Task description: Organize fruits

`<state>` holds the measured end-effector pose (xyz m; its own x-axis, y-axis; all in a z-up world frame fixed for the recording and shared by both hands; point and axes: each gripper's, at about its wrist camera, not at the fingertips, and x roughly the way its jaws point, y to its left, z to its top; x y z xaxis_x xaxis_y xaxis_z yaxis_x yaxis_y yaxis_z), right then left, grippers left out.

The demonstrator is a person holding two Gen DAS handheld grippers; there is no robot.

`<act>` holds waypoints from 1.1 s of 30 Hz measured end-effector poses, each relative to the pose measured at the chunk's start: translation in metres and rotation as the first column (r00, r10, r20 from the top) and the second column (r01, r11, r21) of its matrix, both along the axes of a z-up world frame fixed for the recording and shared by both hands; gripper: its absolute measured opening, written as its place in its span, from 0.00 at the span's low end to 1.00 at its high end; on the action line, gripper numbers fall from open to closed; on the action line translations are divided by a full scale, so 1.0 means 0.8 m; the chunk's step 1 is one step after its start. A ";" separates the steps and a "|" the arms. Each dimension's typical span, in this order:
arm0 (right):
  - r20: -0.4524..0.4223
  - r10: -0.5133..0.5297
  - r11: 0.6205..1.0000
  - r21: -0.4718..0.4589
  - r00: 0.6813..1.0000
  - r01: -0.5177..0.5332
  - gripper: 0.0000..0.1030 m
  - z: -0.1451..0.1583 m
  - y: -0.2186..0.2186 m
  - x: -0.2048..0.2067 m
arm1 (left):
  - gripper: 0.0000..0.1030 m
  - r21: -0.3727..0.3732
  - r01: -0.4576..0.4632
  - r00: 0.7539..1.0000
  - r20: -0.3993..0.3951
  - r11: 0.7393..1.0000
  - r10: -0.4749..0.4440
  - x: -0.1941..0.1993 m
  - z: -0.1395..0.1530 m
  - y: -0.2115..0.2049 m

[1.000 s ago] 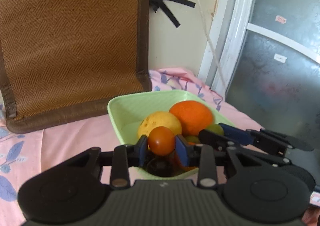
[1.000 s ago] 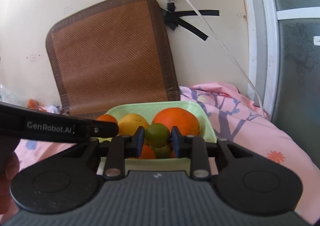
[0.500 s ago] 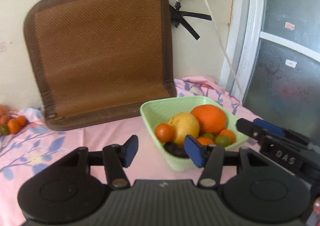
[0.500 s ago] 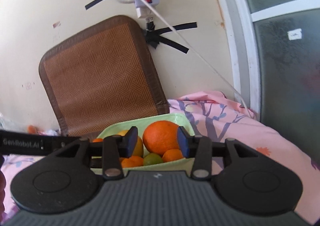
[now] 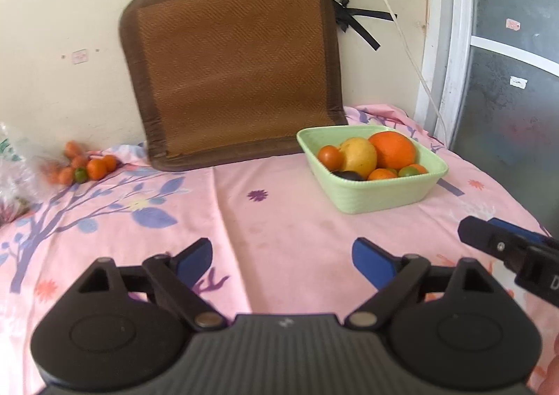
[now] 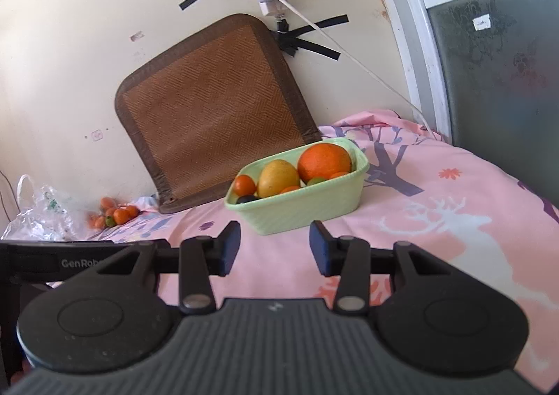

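A light green bowl [image 5: 380, 197] [image 6: 307, 208] stands on the pink sheet. It holds a big orange [image 5: 393, 150] [image 6: 324, 161], a yellow fruit [image 5: 358, 156] [image 6: 278, 177], a small red-orange fruit [image 5: 329, 155] [image 6: 244, 184], a dark fruit [image 5: 347, 175] and several small orange and green ones. My left gripper [image 5: 283, 260] is open and empty, well short of the bowl. My right gripper [image 6: 275, 246] is open and empty, just in front of the bowl. Several small loose fruits [image 5: 87, 168] [image 6: 117, 215] lie at the far left by the wall.
A brown woven cushion [image 5: 230, 63] [image 6: 209, 115] leans on the wall behind the bowl. A clear plastic bag [image 6: 38, 217] lies at the far left. A white cable [image 5: 405, 42] hangs by a glass door [image 5: 506, 80] at the right.
Both grippers opened, let their small fruits go into the bowl, and drew back from it. The left one dropped a red-orange fruit, the right one a green fruit.
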<state>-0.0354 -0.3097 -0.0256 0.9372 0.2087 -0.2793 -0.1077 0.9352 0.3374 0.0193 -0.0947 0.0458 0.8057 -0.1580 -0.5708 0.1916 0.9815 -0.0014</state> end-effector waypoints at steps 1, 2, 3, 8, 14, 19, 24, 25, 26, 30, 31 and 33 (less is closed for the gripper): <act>0.002 0.004 1.000 0.002 1.000 -0.004 0.45 0.001 0.003 -0.005 | 0.92 -0.002 -0.007 1.000 0.006 1.000 0.007 -0.007 0.000 0.004; 0.004 0.009 1.000 0.003 1.000 -0.009 0.45 0.001 0.006 -0.010 | 0.95 -0.003 -0.017 1.000 0.014 1.000 0.017 -0.014 0.001 0.008; 0.006 0.013 1.000 0.002 1.000 -0.013 0.45 0.002 0.009 -0.016 | 1.00 -0.002 -0.026 0.999 0.021 1.000 0.026 -0.021 0.002 0.011; 0.013 0.031 0.999 -0.013 0.999 -0.031 0.45 0.005 0.022 -0.038 | 1.00 0.001 -0.060 0.998 0.033 0.998 0.060 -0.048 0.004 0.024; 0.016 0.032 0.999 -0.008 0.999 -0.032 0.46 0.011 0.027 -0.058 | 1.00 0.025 -0.091 0.996 -0.009 0.995 0.092 -0.067 0.003 0.029; 0.009 0.031 1.000 -0.002 0.999 -0.031 0.51 0.012 0.028 -0.072 | 1.00 0.017 -0.107 0.994 -0.006 0.994 0.107 -0.083 0.004 0.033; 0.015 0.030 1.000 0.003 0.999 -0.030 0.56 0.015 0.029 -0.083 | 1.00 0.028 -0.113 0.993 0.017 0.993 0.113 -0.094 0.009 0.033; 0.015 0.030 1.000 0.003 0.999 -0.030 0.60 0.016 0.029 -0.084 | 1.00 0.028 -0.110 0.994 0.025 0.994 0.110 -0.096 0.011 0.033; 0.019 0.030 1.000 0.002 0.999 -0.030 0.63 0.017 0.029 -0.085 | 1.00 0.026 -0.108 0.994 0.033 0.994 0.107 -0.098 0.013 0.034; 0.015 0.022 1.000 0.013 1.000 -0.023 0.68 0.014 0.029 -0.083 | 1.00 0.011 -0.115 0.992 0.045 0.993 0.115 -0.098 0.014 0.036; 0.010 0.017 1.000 0.016 1.000 -0.017 0.72 0.012 0.028 -0.082 | 1.00 0.002 -0.113 0.993 0.035 0.994 0.113 -0.096 0.013 0.036; 0.000 -0.003 1.000 0.021 1.000 0.003 0.75 0.007 0.026 -0.083 | 1.00 -0.021 -0.102 0.995 0.008 0.995 0.102 -0.094 0.009 0.035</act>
